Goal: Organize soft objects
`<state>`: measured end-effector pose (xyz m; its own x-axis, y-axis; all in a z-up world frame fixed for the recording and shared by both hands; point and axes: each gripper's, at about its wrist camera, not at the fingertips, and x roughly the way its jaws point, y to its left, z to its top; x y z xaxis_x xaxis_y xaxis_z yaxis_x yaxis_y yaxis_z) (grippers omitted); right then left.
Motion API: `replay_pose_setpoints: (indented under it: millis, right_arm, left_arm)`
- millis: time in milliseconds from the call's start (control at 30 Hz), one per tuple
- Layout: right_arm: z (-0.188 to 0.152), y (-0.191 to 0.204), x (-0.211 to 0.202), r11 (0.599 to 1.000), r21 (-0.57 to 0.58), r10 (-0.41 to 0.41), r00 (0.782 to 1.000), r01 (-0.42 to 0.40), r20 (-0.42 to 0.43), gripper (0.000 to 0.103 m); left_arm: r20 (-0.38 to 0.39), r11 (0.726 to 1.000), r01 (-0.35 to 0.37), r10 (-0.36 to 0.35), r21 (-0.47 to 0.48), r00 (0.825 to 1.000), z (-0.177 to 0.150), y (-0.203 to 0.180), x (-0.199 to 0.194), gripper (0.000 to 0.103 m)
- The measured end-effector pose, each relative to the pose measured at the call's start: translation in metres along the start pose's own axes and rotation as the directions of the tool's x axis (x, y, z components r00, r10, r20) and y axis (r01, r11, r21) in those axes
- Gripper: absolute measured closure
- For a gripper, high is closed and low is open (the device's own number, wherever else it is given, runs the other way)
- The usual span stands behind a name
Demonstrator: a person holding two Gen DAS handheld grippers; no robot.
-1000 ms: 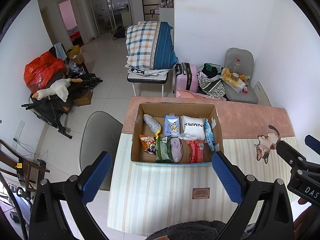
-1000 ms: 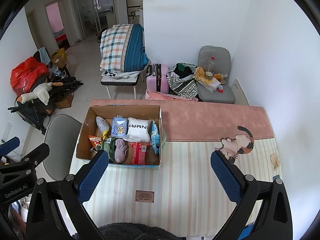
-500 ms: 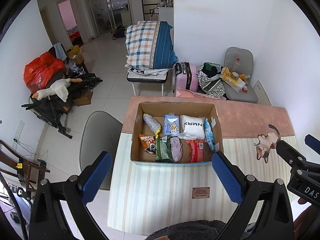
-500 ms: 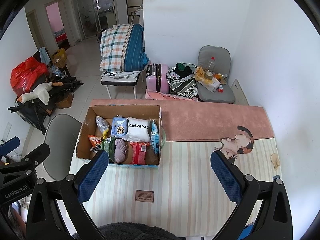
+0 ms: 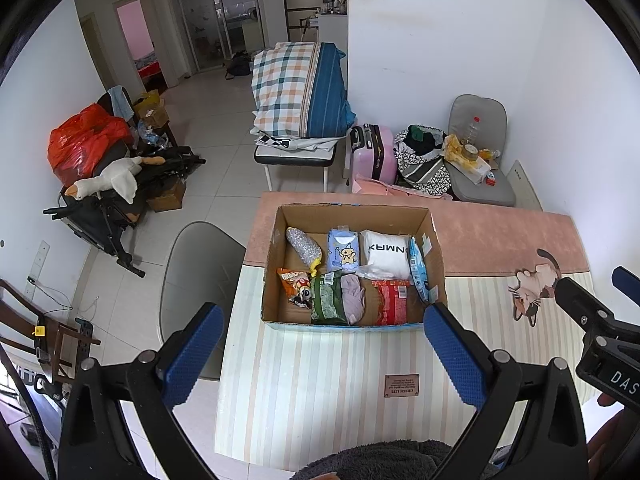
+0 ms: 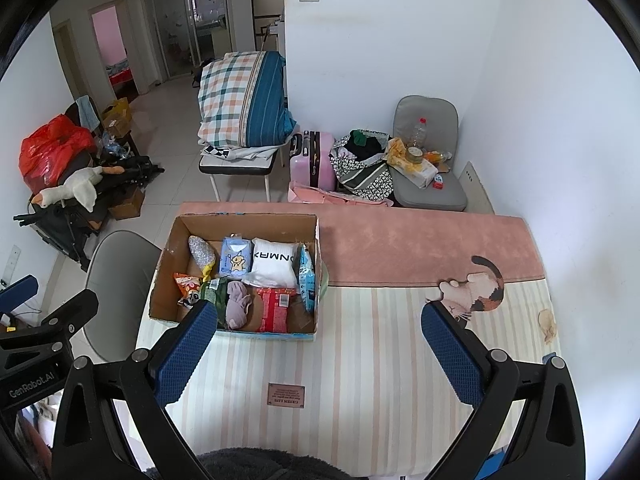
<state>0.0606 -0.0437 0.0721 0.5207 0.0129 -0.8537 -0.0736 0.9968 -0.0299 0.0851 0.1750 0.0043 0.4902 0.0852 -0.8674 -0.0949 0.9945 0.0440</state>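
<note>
Soft objects fill the cardboard box (image 5: 352, 268), which sits on the striped table mat (image 5: 320, 380) ahead of both your tools. In the back row you have a silvery mesh roll (image 5: 302, 246), a pale blue pack with a cartoon figure (image 5: 343, 250) and a white pillow-like pack (image 5: 386, 250); a blue pouch (image 5: 418, 270) stands on edge against the right wall. In the front row lie an orange snack bag (image 5: 294, 284), a green crinkly bag (image 5: 326, 298), a bunched lilac cloth (image 5: 353, 300) and a red packet (image 5: 390, 300).

Your left gripper (image 5: 320, 356) hangs almost square in front of the box, fingers spread wide with nothing between them. Your right gripper (image 6: 320, 354) is equally wide and empty, but the box lies ahead and to its left, so the left tool is the nearer one. The box's long axis runs across your view, and most packets lie with their length pointing away from you.

The film bags look slick and will crumple; the cloth and pillow pack will give and fold under the pads. The rows already look fairly tidy, which fits either a sorted box or one waiting to be emptied onto the mat; you cannot tell which from here.
</note>
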Motion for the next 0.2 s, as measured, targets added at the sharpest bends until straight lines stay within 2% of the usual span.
replay_pose_setpoints:
  millis: [200]
  right_arm:
    - [0.0008,-0.0002,-0.0008,1.000,0.000,0.000,1.000,0.000,0.000,0.000]
  left_arm:
    - [0.012,1.000,0.003,-0.003,-0.005,1.000,0.0045,0.0030,-0.0038,0.000]
